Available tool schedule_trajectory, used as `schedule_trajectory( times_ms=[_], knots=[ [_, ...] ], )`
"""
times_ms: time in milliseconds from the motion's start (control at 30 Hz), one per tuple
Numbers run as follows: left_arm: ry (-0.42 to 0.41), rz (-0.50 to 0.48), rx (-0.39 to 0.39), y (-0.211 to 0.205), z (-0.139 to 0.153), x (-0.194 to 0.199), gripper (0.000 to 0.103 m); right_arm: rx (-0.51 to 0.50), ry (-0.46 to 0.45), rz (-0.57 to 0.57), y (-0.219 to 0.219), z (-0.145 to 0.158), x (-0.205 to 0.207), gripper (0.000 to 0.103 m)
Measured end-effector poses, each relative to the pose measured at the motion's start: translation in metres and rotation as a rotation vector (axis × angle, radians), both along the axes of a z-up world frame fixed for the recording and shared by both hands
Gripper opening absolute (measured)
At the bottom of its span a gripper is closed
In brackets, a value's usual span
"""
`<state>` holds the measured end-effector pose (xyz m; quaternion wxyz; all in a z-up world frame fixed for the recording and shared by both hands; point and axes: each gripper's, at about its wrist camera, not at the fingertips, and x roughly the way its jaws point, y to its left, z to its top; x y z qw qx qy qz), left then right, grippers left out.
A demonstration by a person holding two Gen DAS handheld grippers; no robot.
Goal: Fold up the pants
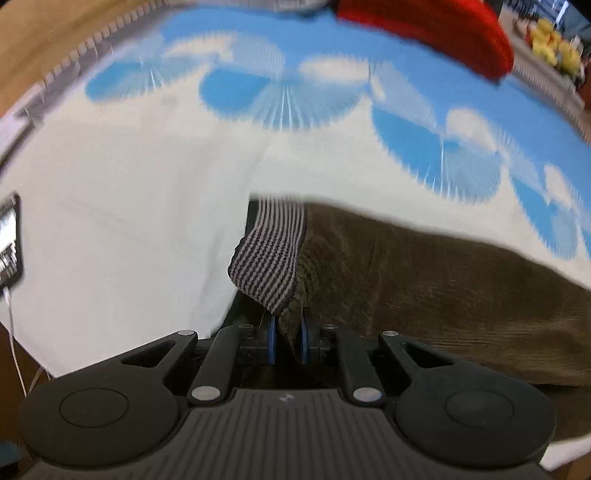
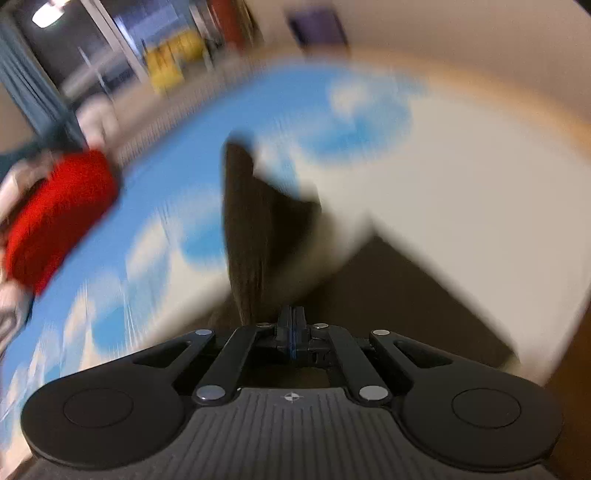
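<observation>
**Both grippers pinch the brown pants over the cloud cloth**

In the left wrist view, the left gripper (image 1: pixel 287 341) sits at the lower centre of the frame, its blue-padded jaws nearly closed on a fold of the pants (image 1: pixel 424 280). The dark brown, ribbed fabric spreads from the jaws toward the right edge of the frame, and a striped cuff (image 1: pixel 267 254) (purple and pale bands) stands just above the jaws, at the pants' left end. Beneath lies a cloth (image 1: pixel 129 221) printed with blue sky and white clouds; it covers the table (image 1: pixel 44 33), whose wooden surface shows in the upper left. A red garment (image 1: pixel 436 29) rests at the top right of the frame, well apart from the pants. A phone (image 1: pixel 9 245) with a white cable lies at the left edge.

The right wrist view is heavily blurred. The right gripper (image 2: pixel 293 334) is at the lower centre, jaws pressed together; a strip of the pants (image 2: pixel 251 229) runs from the jaws up to the middle of the frame, so they seem to hold its edge. The red garment (image 2: pixel 59 218) appears at the left edge.
</observation>
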<state>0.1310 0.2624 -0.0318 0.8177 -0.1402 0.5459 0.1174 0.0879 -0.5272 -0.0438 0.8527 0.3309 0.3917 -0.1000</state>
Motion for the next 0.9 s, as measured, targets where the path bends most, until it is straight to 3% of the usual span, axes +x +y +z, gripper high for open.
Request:
schedule_trajectory(
  times_ms=[67, 133, 167, 200, 267, 300, 433, 633, 700, 733, 800, 900],
  knots=[
    [0.047, -0.018, 0.001, -0.001, -0.009, 0.003, 0.019, 0.044, 0.072, -0.017, -0.017, -0.023, -0.017, 0.004],
    [0.048, 0.006, 0.014, 0.0, -0.012, 0.006, 0.024, 0.027, 0.059, -0.034, -0.032, -0.029, -0.022, 0.005],
    [0.05, 0.028, 0.0, 0.002, -0.012, 0.007, 0.034, 0.029, 0.037, -0.046, -0.039, -0.032, -0.022, 0.01],
    [0.049, 0.052, -0.015, 0.004, -0.013, 0.005, 0.046, 0.048, 0.012, -0.068, -0.046, -0.037, -0.02, 0.017],
    [0.046, 0.1, -0.062, 0.006, -0.016, 0.005, 0.055, 0.098, -0.022, -0.119, -0.053, -0.05, -0.015, 0.052],
    [0.052, 0.114, -0.086, 0.006, -0.017, 0.007, 0.055, 0.113, -0.024, -0.139, -0.055, -0.057, -0.011, 0.053],
    [0.077, 0.144, -0.12, 0.012, -0.024, 0.01, 0.058, 0.262, -0.014, -0.201, -0.06, -0.088, 0.021, 0.052],
    [0.11, 0.186, -0.125, 0.023, -0.035, 0.019, 0.056, 0.256, 0.007, -0.287, -0.065, -0.109, 0.058, 0.05],
    [0.118, 0.178, -0.114, 0.023, -0.037, 0.023, 0.052, 0.237, -0.005, -0.295, -0.067, -0.109, 0.066, 0.025],
    [0.118, 0.169, -0.104, 0.022, -0.037, 0.024, 0.048, 0.22, -0.007, -0.287, -0.067, -0.108, 0.069, 0.003],
    [0.113, 0.146, -0.061, 0.018, -0.034, 0.027, 0.028, 0.176, -0.015, -0.274, -0.066, -0.101, 0.074, 0.003],
    [0.067, 0.138, -0.04, 0.015, -0.024, 0.026, 0.019, 0.117, -0.105, -0.264, -0.062, -0.073, 0.072, 0.003]
  ],
)
